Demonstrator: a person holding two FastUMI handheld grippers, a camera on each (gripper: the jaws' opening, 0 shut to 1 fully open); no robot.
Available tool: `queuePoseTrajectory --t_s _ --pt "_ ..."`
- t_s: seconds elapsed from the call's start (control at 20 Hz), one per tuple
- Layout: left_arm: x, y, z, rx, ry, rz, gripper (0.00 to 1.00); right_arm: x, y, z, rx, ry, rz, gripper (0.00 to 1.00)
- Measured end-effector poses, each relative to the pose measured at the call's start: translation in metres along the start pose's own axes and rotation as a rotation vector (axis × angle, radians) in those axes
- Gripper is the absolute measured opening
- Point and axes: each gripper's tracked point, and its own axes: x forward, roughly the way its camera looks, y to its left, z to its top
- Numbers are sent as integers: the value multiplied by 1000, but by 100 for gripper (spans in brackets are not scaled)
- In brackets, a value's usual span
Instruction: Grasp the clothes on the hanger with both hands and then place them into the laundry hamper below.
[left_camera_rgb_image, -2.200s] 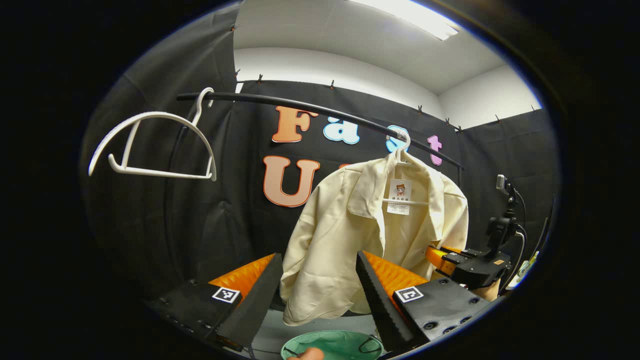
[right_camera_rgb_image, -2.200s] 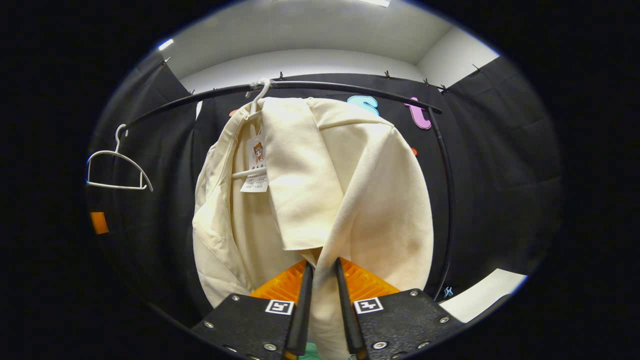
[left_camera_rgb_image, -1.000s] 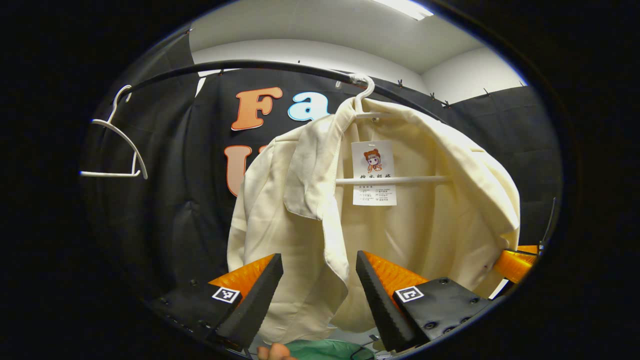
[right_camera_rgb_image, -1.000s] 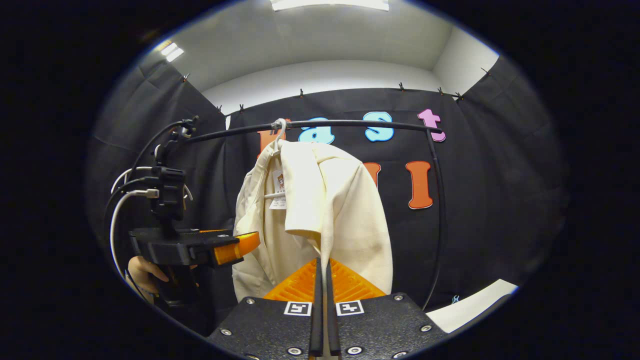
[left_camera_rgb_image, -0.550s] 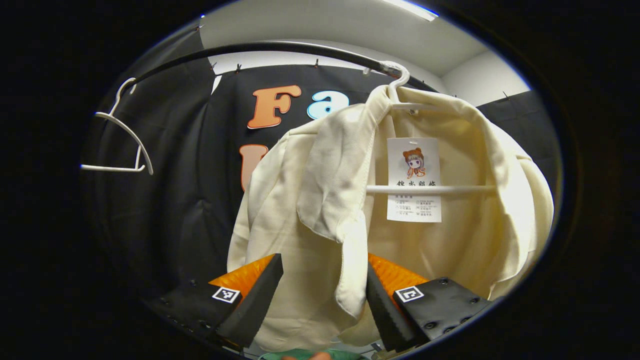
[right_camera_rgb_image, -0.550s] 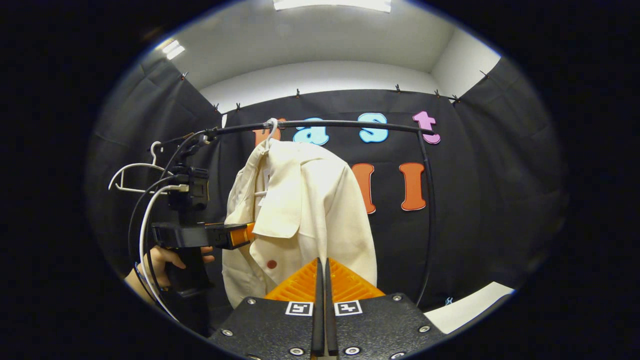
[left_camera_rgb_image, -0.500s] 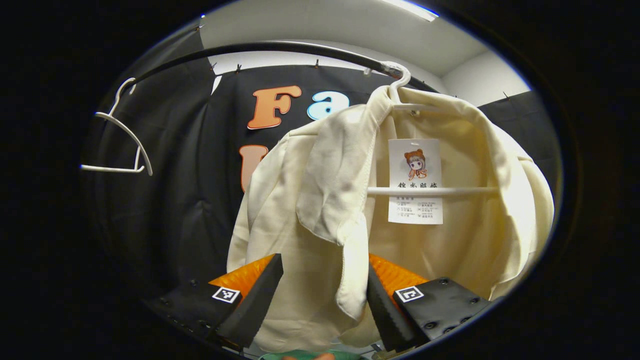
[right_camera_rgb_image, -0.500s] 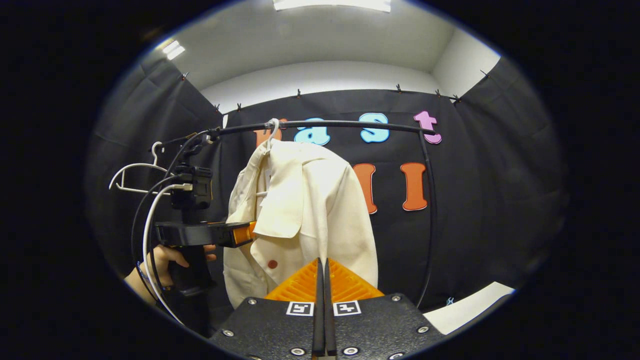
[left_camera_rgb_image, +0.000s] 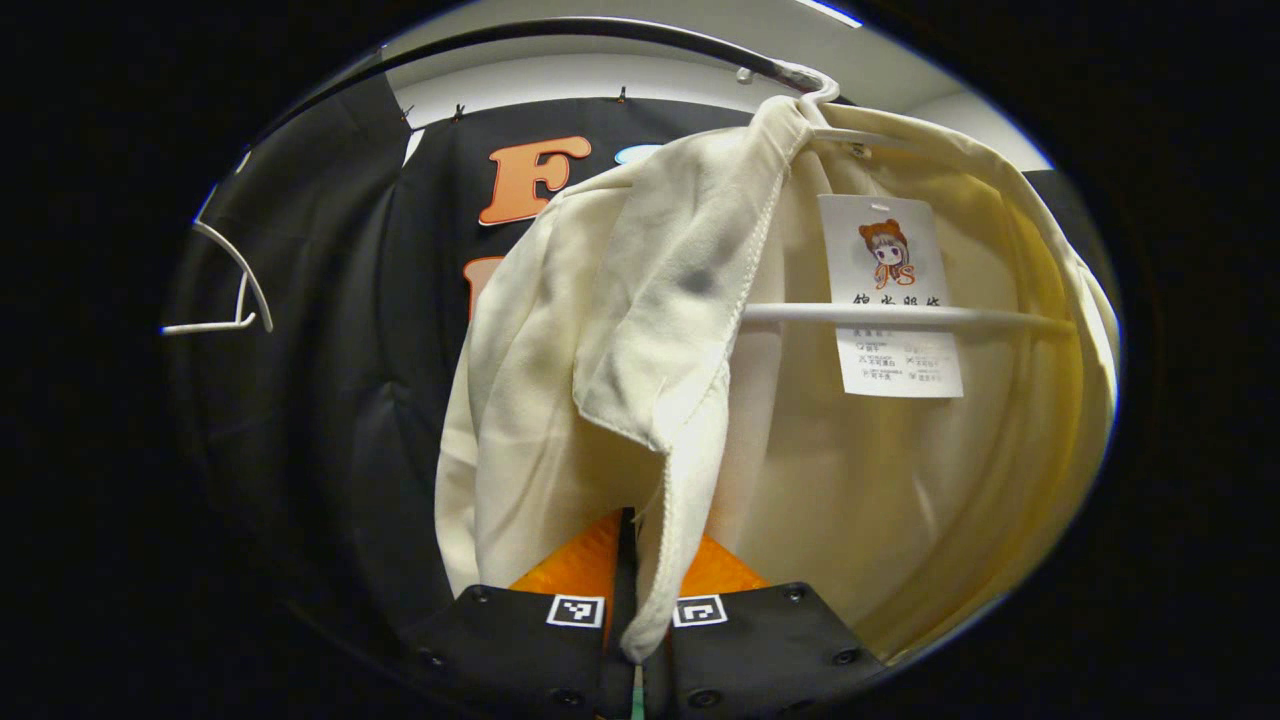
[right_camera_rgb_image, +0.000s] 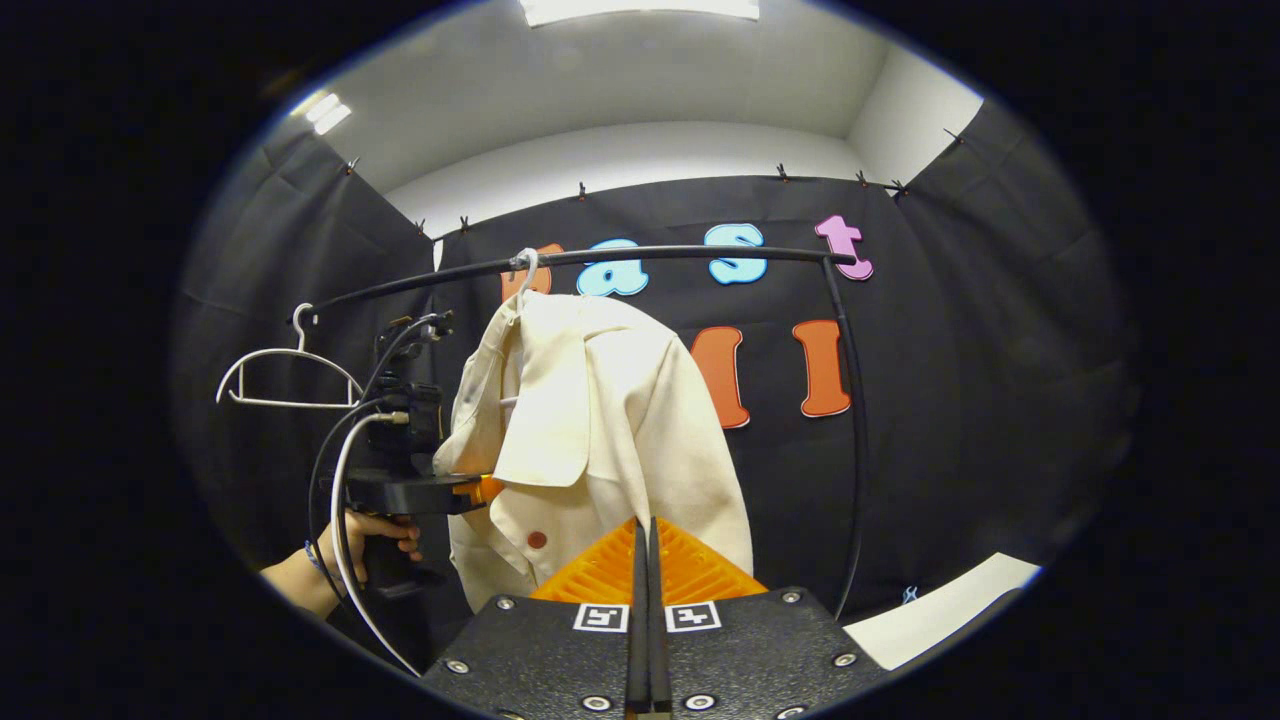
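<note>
A cream jacket (left_camera_rgb_image: 860, 480) hangs on a white hanger (left_camera_rgb_image: 900, 315) hooked over a black rail (left_camera_rgb_image: 560, 28); a paper tag hangs inside the collar. My left gripper (left_camera_rgb_image: 645, 545) is shut on the jacket's folded front edge, which runs down between its fingers. In the right gripper view the jacket (right_camera_rgb_image: 600, 400) hangs farther off and its other front edge is drawn down into my right gripper (right_camera_rgb_image: 645, 525), which is shut on it. The left gripper (right_camera_rgb_image: 470, 490), held by a hand (right_camera_rgb_image: 380, 540), meets the jacket's left side. A green sliver of the hamper (left_camera_rgb_image: 637, 705) shows below.
An empty white hanger (right_camera_rgb_image: 285, 375) hangs at the left end of the rail (right_camera_rgb_image: 700, 253), whose right post drops to the floor. Black cloth walls close in behind and on both sides. A pale surface (right_camera_rgb_image: 940, 610) lies low on the right.
My left gripper moved in closer to the jacket and went from open to shut on its front edge. The right gripper stayed shut and drew back slightly.
</note>
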Motion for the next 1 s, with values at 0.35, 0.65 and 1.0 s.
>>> queuePoseTrajectory --t_s 0.35,0.65,1.0 --pt "-43 41 53 28 -113 55 11 19 -21 23 -68 -25 -94 0" --pt "-72 79 105 64 -217 106 10 16 -17 49 -101 -62 -124 0" --pt "-91 103 145 111 -286 170 11 5 -26 111 -168 -156 -182 0"
